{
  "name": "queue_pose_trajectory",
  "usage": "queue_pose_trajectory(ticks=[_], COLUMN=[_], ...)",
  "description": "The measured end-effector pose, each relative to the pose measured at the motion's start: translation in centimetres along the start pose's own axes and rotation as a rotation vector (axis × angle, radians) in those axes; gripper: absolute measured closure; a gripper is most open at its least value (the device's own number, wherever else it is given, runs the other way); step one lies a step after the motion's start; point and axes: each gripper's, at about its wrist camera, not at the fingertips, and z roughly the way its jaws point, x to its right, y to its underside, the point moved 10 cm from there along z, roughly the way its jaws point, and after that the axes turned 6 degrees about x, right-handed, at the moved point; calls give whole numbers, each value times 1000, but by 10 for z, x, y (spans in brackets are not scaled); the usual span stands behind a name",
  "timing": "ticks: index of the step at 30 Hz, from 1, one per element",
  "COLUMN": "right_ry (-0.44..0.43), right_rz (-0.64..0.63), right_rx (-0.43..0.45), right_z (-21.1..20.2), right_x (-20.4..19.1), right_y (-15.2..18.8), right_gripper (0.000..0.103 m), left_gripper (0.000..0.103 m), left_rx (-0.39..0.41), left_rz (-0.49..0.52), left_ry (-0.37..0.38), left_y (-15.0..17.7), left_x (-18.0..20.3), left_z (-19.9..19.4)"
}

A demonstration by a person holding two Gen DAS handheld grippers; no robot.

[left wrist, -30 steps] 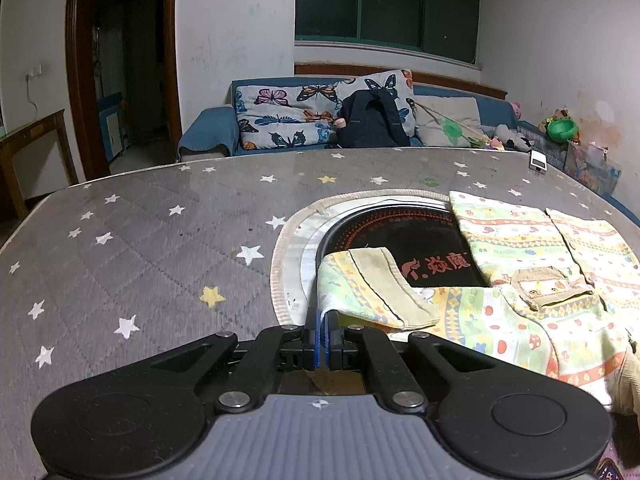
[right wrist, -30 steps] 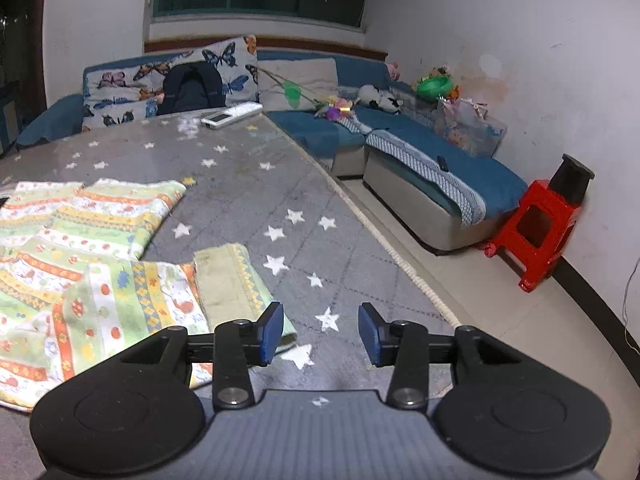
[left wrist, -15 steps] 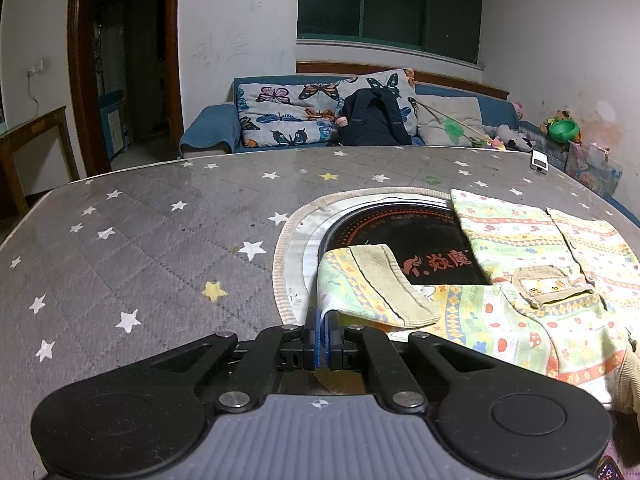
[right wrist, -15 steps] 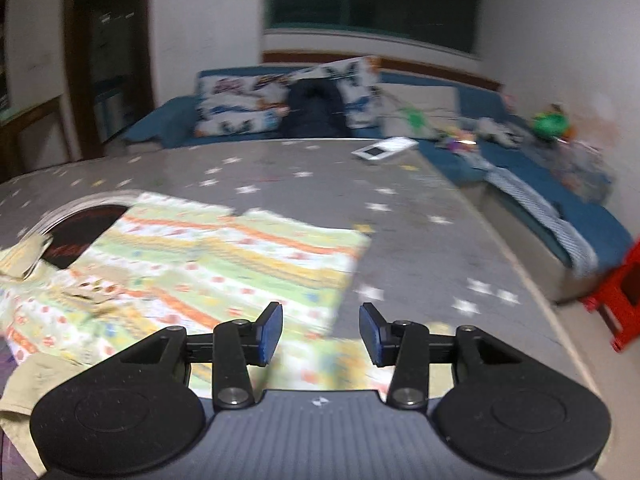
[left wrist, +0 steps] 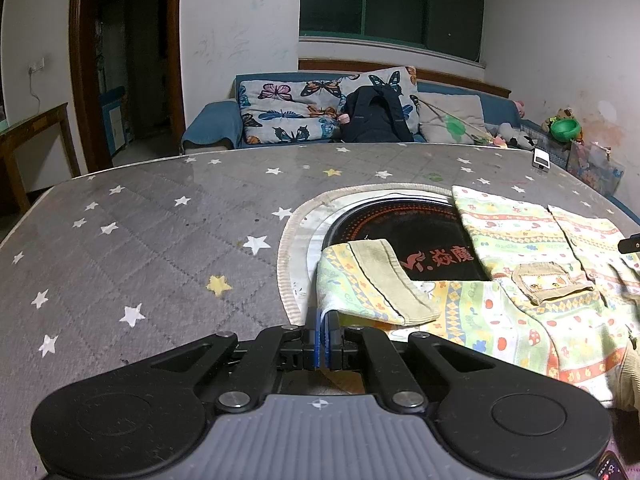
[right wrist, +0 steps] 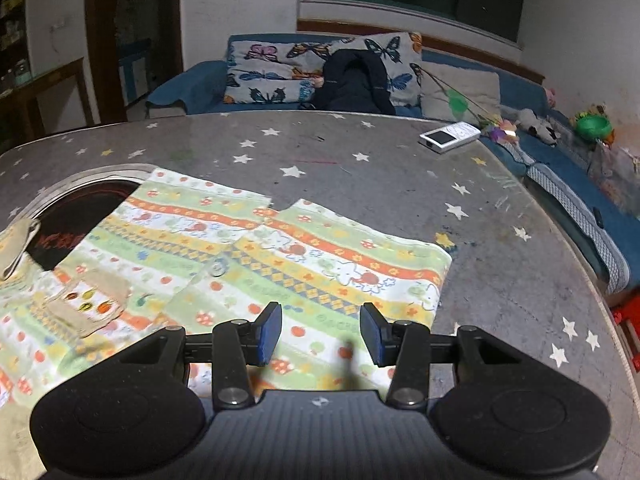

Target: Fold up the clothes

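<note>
One shirt (right wrist: pixel 248 264) lies spread on the star-print tabletop (left wrist: pixel 160 216), partly over the round burner (left wrist: pixel 400 236) – 1 sleeve folded in. L gripper (left wrist: pixel 322 338) is pinched tight on that sleeve's edge. R gripper (right wrist: pixel 320 334) – jaws wide apart, empty – hovers above the shirt's body. One remote (right wrist: pixel 450 137) sits near the far right edge.

blue sofa (left wrist: pixel 216 120) under a dark window (left wrist: pixel 384 0), white walls.
</note>
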Motion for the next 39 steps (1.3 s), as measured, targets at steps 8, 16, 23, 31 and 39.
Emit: queue_pose_trajectory(ticks=[8,16,23,31,39], right_ry=[46,47,48,8,-29], right_rz=[78,119,121,113,99], right_rx=[-27,-46,-45,-32,-15], right_z=[16,30,39,48,64], right_x=[30,39,35,18,-5], right_y=[12,18,13,3,-10], right_gripper=[57,54,55,90,100], left_gripper=[101,101,101,101,101], left_rx=[-5,-5,-4,-4,-3], left_rz=[-1,-3,-4,-6,-16], left_ry=[-2,-4,-9,-15,-40], left_y=[1,2,2,2,3], left_x=[-1,-2,-4,-6,-18], left_z=[0,-1,-2,-3,-11])
